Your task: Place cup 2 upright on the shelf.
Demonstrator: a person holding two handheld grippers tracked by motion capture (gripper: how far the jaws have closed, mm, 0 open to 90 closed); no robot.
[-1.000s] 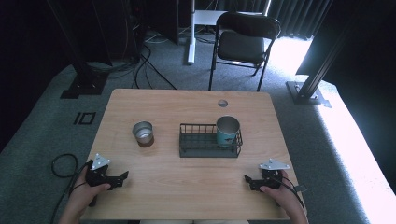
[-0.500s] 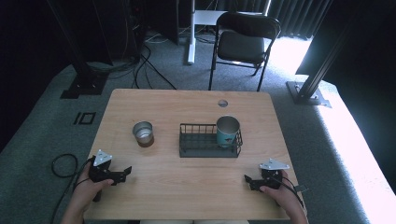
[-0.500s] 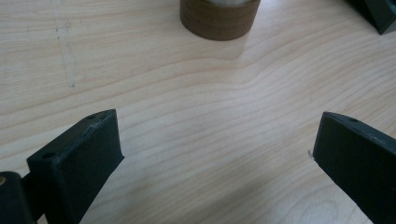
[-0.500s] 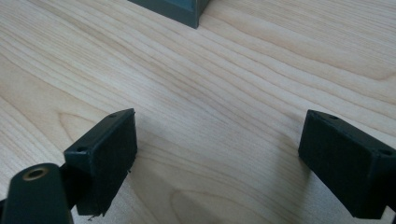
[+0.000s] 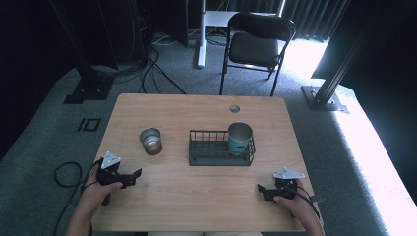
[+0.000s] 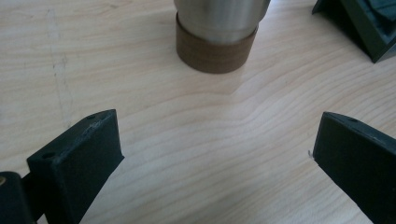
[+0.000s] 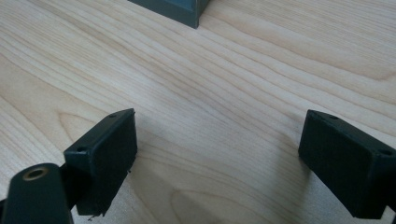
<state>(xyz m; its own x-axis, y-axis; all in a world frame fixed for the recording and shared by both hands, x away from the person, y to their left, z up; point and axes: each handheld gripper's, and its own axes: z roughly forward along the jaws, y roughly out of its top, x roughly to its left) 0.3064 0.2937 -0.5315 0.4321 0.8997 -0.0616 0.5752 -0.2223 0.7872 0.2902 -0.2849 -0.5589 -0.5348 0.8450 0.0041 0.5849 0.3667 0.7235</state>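
Left tool (image 5: 132,176) has slid a bit toward the middle of the table (image 5: 196,196) since a second ago, right one hasn't budged.

Going left to right: the left tool sits near the table's near-left corner, jaws spread wide with nothing between them, aimed at the steel cup with the brown base (image 5: 151,140), which stands just ahead of it, left of centre. Next comes the black wire basket (image 5: 206,156) mid-table, with a teal-banded steel cup (image 5: 239,137) standing upright in its right end. Right tool (image 5: 262,191) rests near the near-right corner, jaws spread too and empty, pointing left along the near edge.
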